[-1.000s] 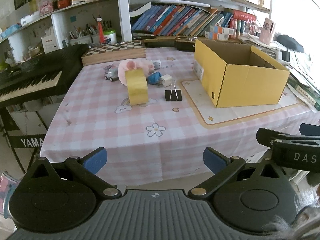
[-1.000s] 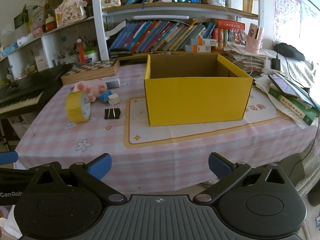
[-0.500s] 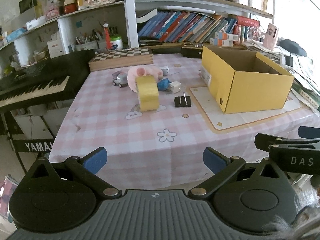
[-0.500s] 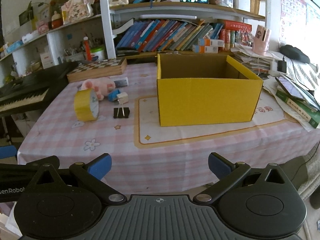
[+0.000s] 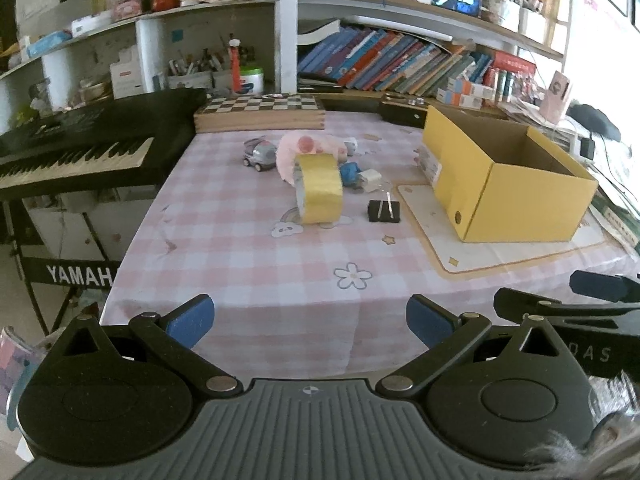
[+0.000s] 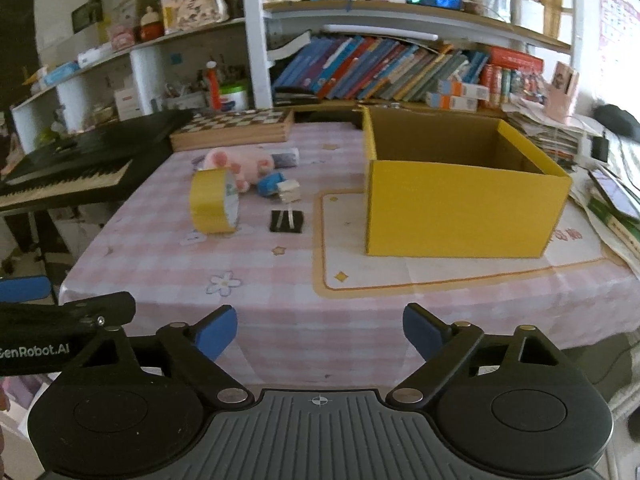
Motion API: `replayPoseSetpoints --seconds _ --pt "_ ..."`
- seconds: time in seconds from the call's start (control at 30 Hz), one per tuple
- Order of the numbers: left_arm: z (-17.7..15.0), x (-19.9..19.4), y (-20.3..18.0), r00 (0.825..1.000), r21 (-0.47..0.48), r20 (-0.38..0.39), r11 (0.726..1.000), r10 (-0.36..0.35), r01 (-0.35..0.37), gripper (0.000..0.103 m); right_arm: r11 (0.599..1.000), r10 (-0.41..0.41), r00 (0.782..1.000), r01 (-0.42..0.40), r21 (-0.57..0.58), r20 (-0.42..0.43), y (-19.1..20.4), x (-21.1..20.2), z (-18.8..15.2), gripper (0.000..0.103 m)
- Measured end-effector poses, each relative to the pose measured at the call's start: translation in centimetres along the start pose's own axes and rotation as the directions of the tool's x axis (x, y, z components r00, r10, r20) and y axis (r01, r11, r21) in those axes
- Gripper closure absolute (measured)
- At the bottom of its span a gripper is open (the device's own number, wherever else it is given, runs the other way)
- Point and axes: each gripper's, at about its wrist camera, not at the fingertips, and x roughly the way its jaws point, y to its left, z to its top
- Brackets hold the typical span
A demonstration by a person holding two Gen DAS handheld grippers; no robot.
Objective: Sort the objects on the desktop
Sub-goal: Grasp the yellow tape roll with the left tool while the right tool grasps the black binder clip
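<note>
An open yellow cardboard box point(image 5: 504, 184) point(image 6: 460, 200) stands on a mat at the table's right. Left of it lie a roll of yellow tape on edge point(image 5: 318, 188) point(image 6: 214, 200), a black binder clip point(image 5: 384, 211) point(image 6: 286, 221), a pink plush toy point(image 5: 308, 148) point(image 6: 240, 162), a grey toy car point(image 5: 260, 155), a blue object point(image 5: 350, 171) point(image 6: 270, 183) and a small white block point(image 5: 370, 180) point(image 6: 289, 192). My left gripper point(image 5: 310, 320) and right gripper point(image 6: 319, 330) are both open and empty, off the table's near edge.
A pink checked cloth point(image 5: 256, 256) covers the table. A chessboard box point(image 5: 260, 111) lies at the back. A black keyboard piano point(image 5: 80, 148) stands on the left. Bookshelves point(image 6: 380, 72) line the back wall. Books and papers point(image 6: 608, 200) are stacked on the right.
Both grippers have drawn back and up from the table a little; the view has tilted and objects look farther away. Nothing on the table has moved.
</note>
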Motion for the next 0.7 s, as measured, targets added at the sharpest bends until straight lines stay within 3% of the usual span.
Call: replayPoseSetpoints --seconds 0.23,0.43,0.7 --pt "-0.1 0.4 1.0 1.0 -0.031 -0.006 0.999 0.025 -0.025 0.0 0.998 0.043 0.999 -0.043 -0.047 -0.006 1.3 0.6 0.1 0.02" --pt "0.0 0.9 1.5 0.999 -0.037 -0.013 0.999 0.037 -0.037 0.0 0.994 0.082 0.996 -0.084 -0.072 -0.024 2.1 1.6 0.4 0.033" --pt "0.8 2.4 2.6 0.998 -0.074 -0.027 0.996 0.049 -0.051 0.0 0.988 0.111 0.992 -0.116 -0.103 -0.051 3.0 3.7 1.5 0.035"
